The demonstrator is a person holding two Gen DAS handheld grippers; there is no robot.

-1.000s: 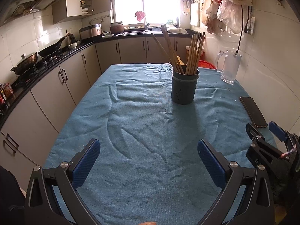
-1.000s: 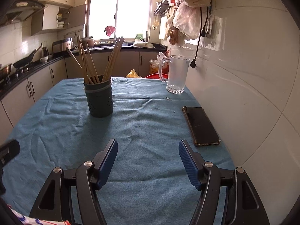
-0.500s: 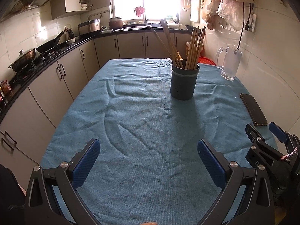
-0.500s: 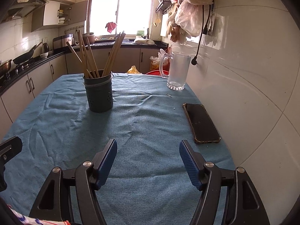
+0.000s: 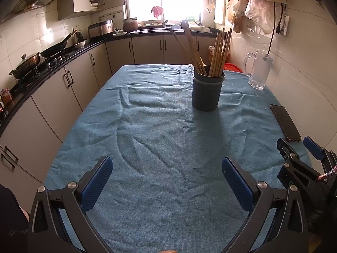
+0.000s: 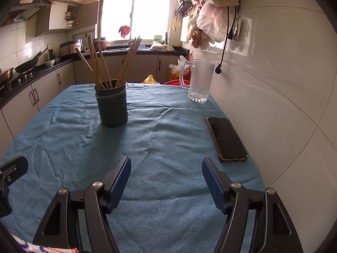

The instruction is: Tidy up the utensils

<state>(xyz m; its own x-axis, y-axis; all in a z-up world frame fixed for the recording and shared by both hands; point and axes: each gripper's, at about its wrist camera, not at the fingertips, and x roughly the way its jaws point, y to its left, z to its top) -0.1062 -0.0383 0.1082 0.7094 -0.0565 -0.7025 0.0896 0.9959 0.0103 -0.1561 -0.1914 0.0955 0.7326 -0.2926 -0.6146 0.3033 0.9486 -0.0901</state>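
With every chopstick [image 5: 219, 52] standing in the holder [image 5: 207, 92] at mid-table, left gripper [image 5: 167, 180] and right gripper [image 6: 166, 182] hover near the cloth's [image 5: 147, 147] front edge, jaws apart and empty, suggesting completion.

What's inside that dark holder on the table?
Wooden chopsticks stand in the holder, leaning apart in two bunches. Their lower ends and the holder's bottom are hidden by its wall.

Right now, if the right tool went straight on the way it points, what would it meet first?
Most likely the bare blue cloth: the open right tool tilts down at it, with nothing between. The holder sits farther and left of its line, the phone to the right; depth is uncertain.
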